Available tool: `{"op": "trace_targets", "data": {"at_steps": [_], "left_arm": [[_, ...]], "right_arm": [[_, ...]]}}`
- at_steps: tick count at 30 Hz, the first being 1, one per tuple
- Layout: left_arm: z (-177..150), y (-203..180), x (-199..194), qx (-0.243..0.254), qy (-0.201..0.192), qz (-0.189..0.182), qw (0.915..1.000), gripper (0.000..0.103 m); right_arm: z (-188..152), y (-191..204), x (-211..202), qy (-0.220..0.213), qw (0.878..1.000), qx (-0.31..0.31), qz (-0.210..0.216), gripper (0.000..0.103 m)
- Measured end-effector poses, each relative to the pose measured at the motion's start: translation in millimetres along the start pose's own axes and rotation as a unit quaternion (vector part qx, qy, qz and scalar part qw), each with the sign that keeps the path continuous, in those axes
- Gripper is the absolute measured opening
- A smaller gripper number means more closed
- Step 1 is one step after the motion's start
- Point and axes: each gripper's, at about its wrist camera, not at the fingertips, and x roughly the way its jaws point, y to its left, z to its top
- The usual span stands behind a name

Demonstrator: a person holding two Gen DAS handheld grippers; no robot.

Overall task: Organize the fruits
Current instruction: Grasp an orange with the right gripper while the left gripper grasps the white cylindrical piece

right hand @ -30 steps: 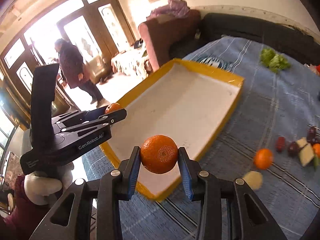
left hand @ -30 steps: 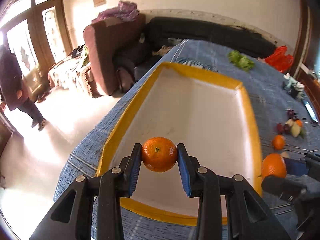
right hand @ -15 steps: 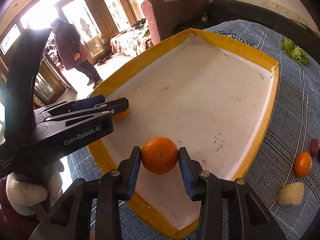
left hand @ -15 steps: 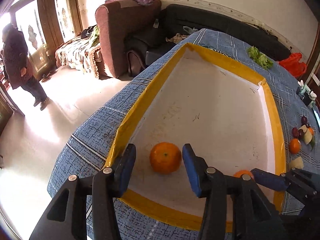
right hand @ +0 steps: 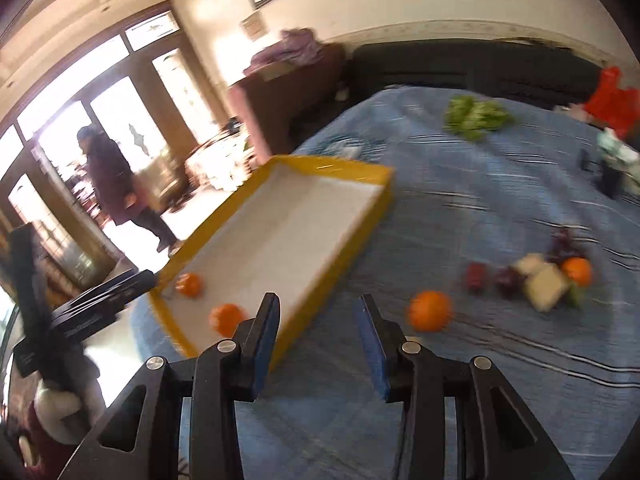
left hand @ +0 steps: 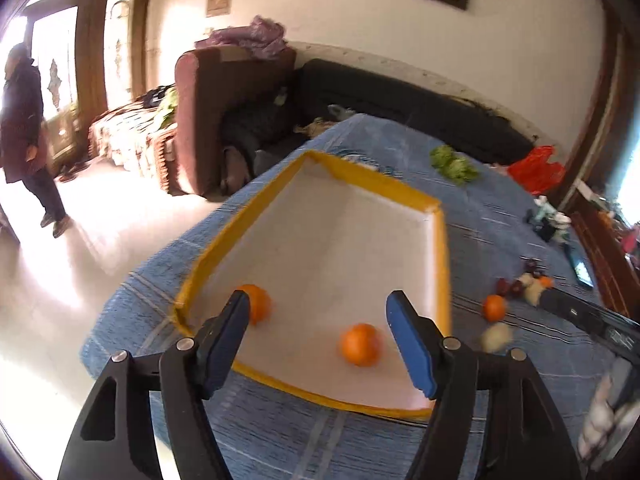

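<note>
Left wrist view first, what are you seeing?

— I am looking along my left gripper (left hand: 318,316). Its jaws have just been opening and are standing wide now, with nothing between the blue pads. Below them the shallow white tray with the yellow rim (left hand: 442,256) is lying on the blue striped tablecloth (left hand: 500,216). Two round orange mandarins are resting inside it: one (left hand: 258,308) near the left corner, partly behind my left finger, the other (left hand: 361,345) close to the near edge.

— And the right side?

— I am holding the right gripper (right hand: 316,318) over the cloth, just beside the tray's right wall. Its jaws are standing narrower than the left ones, and they are empty too. A third orange mandarin (right hand: 430,311) is lying on the cloth to the right of them. Farther right a blurred pile of mixed fruit pieces (right hand: 536,276) is sitting.

— Anything else?

— A person in dark clothes (right hand: 110,184) is standing by the bright door.
</note>
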Motion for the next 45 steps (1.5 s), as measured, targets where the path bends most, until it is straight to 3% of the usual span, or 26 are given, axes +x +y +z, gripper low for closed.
{"op": "trace_targets", "data": {"at_steps": [6, 12, 15, 21, 23, 37, 38, 39, 40, 45], "left_arm": [[-22.5, -58.8, -0.5, 0.045, 0.018, -0.084, 0.9953, 0.07], [-44.9, -102.2, 13.4, 0.115, 0.039, -0.119, 0.9854, 0.07], [-49.8, -114.2, 20.7, 0.128, 0.052, -0.13, 0.9819, 0.07], [-54.0, -129.2, 43.2, 0.136, 0.074, -0.136, 0.9785, 0.07], [-55.9, -134.8, 51.7, 0.137, 0.084, -0.138, 0.9772, 0.07], [-58.4, -187.9, 107.9, 0.2, 0.11, -0.126, 0.9654, 0.07], [-60.0, -190.2, 113.5, 0.203, 0.117, -0.126, 0.964, 0.068], [-60.5, -191.4, 117.4, 0.204, 0.121, -0.123, 0.9636, 0.053], [-62.1, -192.4, 120.3, 0.204, 0.127, -0.118, 0.9635, 0.029], [-59.3, -183.7, 110.7, 0.177, 0.12, -0.118, 0.9698, 0.029]], "right_arm": [[-8.9, -51.5, 6.3, 0.021, 0.998, 0.047, -0.04, 0.046], [-2.5, -63.3, 50.0, 0.048, 0.997, 0.049, -0.042, 0.046], [-4.3, -65.1, 70.2, 0.069, 0.996, 0.043, -0.046, 0.046], [-3.9, -72.4, 90.8, 0.088, 0.993, 0.049, -0.053, 0.044], [-4.8, -77.2, 90.7, 0.083, 0.994, 0.056, -0.047, 0.039], [-19.5, -105.5, 24.9, 0.027, 0.993, 0.103, -0.04, 0.038], [-20.8, -107.3, 21.0, 0.025, 0.993, 0.104, -0.04, 0.038], [-22.1, -107.9, 17.1, 0.024, 0.993, 0.105, -0.04, 0.038], [-22.2, -108.5, 13.0, 0.021, 0.993, 0.105, -0.042, 0.038], [-24.2, -104.7, 4.1, 0.014, 0.994, 0.106, -0.037, 0.038]]}}
